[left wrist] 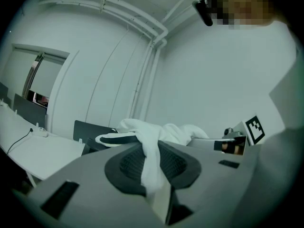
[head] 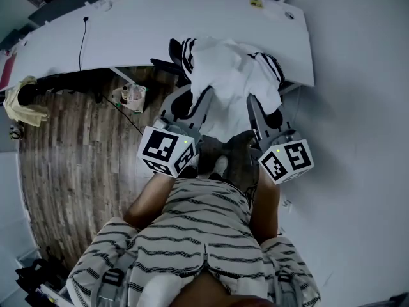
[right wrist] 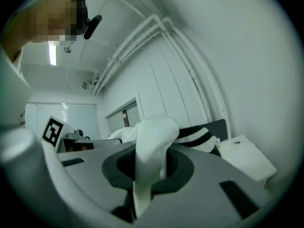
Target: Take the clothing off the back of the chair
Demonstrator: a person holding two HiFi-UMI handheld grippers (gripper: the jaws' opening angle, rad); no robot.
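The white garment with black-and-white striped parts (head: pixel 227 69) hangs bunched between my two grippers, draped over the dark chair back (head: pixel 174 55) just in front of the long white surface (head: pixel 160 31). I cannot tell whether the cloth is resting on the chair or is already clear of it, since it covers nearly all of the back. The left gripper (left wrist: pixel 153 170) has its grey fingers (left wrist: pixel 95 175) clenched on a thin white fold. The right gripper (right wrist: pixel 148 172) is clamped the same way on a thicker white roll, with a striped part just behind it. From the head view the fingertips are buried under the fabric. The only print I can find is the black-and-white square pattern on each marker cube (head: pixel 167 151), which has no letters. A small yellow tag (head: pixel 257 2) on the surface is too small to read.
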